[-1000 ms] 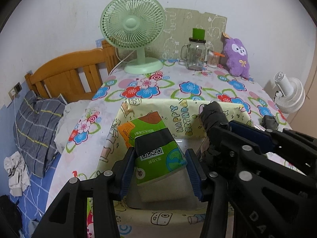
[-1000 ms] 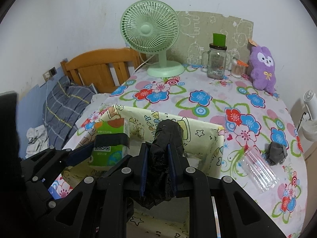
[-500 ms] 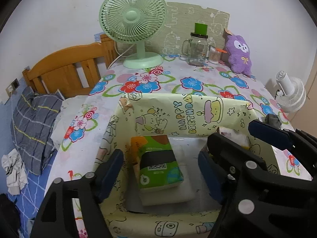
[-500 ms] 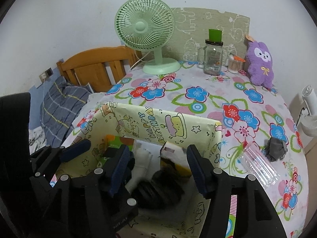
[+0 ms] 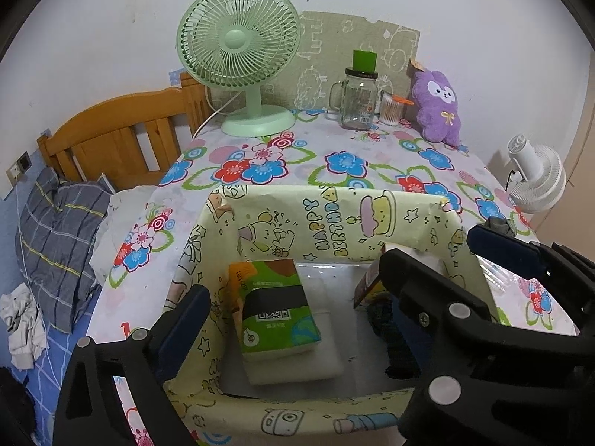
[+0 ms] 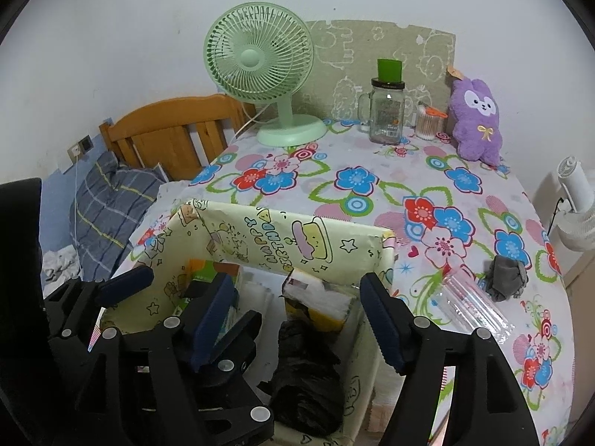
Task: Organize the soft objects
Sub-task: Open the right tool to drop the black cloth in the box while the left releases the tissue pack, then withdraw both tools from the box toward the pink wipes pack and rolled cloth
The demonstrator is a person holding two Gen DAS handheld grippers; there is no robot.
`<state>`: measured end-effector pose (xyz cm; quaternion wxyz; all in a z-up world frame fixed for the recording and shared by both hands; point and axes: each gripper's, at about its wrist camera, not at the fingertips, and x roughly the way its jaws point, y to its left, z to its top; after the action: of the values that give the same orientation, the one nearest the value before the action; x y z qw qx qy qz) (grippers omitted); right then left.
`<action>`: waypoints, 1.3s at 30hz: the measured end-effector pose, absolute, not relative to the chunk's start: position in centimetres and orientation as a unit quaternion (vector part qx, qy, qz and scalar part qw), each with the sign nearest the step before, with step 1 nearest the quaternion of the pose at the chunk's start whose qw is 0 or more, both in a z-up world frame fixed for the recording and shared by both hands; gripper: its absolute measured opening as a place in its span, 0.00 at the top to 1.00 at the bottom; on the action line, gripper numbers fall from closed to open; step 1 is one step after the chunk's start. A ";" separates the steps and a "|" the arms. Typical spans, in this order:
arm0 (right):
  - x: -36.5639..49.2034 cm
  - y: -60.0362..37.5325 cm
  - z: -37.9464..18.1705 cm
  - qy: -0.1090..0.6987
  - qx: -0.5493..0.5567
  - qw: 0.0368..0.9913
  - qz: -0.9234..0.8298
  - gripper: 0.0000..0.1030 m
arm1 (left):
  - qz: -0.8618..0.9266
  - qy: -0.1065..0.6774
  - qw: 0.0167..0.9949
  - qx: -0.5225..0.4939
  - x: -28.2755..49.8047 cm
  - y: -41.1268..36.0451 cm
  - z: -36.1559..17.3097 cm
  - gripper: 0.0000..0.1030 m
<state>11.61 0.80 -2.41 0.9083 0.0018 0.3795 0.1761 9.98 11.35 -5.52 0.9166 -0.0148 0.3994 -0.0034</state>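
- Bedding at far left: plaid pillow point(image 5: 55, 245) and crumpled cloth point(image 5: 20, 323) on the bed, outside the box.
- Left gripper point(image 5: 293, 304): jaws opening wide, nothing pinched; green tissue pack point(image 5: 275, 308) lying loose between them on the floor of the paper-covered box point(image 5: 334, 219).
- Right gripper point(image 6: 301, 319): jaws opening, pads clear of the black bundle point(image 6: 305, 375), which rests inside the box against a yellow-and-white packet point(image 6: 319, 304).
- Judged partly done: two soft items boxed.
- Left to do, by appearance: grey cloth point(image 6: 505, 275) on the table to the right; purple plush point(image 6: 476, 119) upright at the back wall.
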 end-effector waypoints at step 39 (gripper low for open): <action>6.4 -8.6 3.3 0.294 0.022 0.946 0.135 0.04 | -0.027 0.320 0.947 0.001 5.1 2.7 0.7 0.01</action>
<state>6.44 -8.58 3.31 0.9461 0.0221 0.2937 0.1348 5.13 2.71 0.66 0.9470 0.0010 0.3201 -0.0275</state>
